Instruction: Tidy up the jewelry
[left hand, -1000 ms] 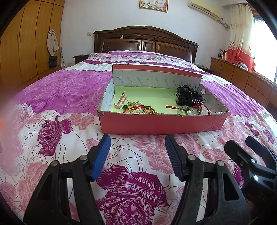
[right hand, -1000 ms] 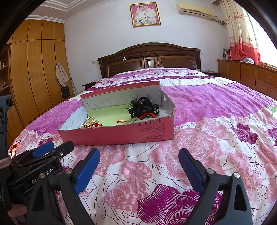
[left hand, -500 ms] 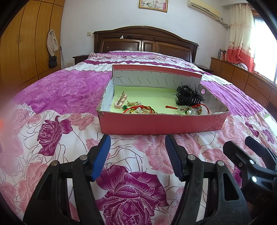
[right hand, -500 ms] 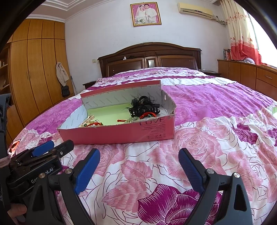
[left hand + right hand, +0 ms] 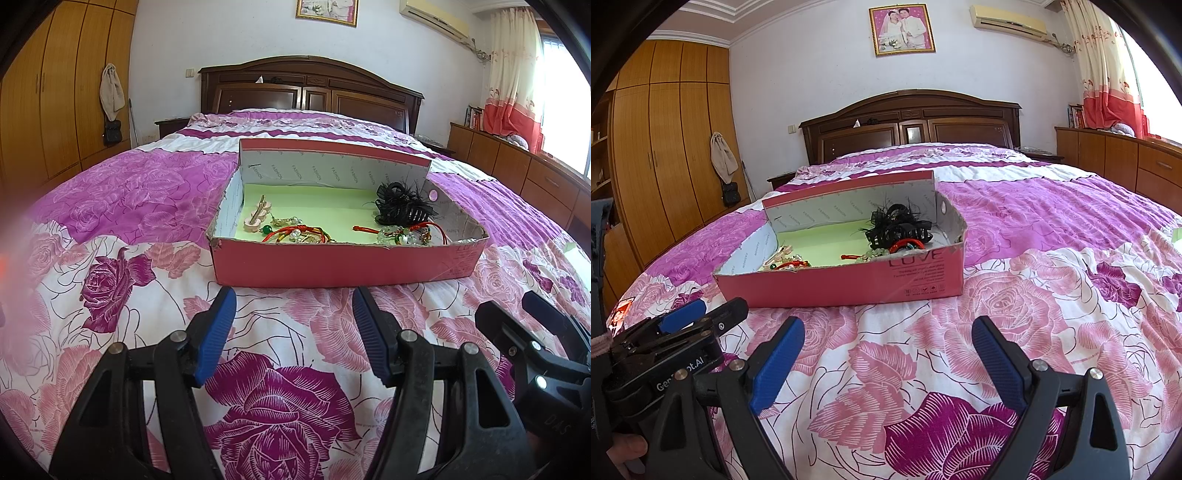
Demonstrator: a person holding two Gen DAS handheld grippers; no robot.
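The pink cardboard box [image 5: 347,264] lies open-topped on the rose-print bedspread [image 5: 122,206], ahead of both my grippers. On its pale green floor, toward the box's left wall, rests a pink hair clip [image 5: 258,216]; beside it, against the near wall, lies a tangle of red cord bracelets with pearls [image 5: 299,233]. In the box's right end sit a black feathered hair claw [image 5: 402,205] and, nearer the front wall, a clear-beaded bracelet [image 5: 400,234]. My left gripper [image 5: 293,334] is level above the bedspread short of the box's near wall, pointing at it; its blue-padded fingers [image 5: 216,334] stand wide apart, holding nothing. My right gripper [image 5: 886,363] sits just beside it, aimed at the box's near right corner, where the word "LOVE" is printed; its fingers [image 5: 775,365] are likewise spread wide and empty. Beyond the box's far wall stands the dark wooden headboard [image 5: 912,122].
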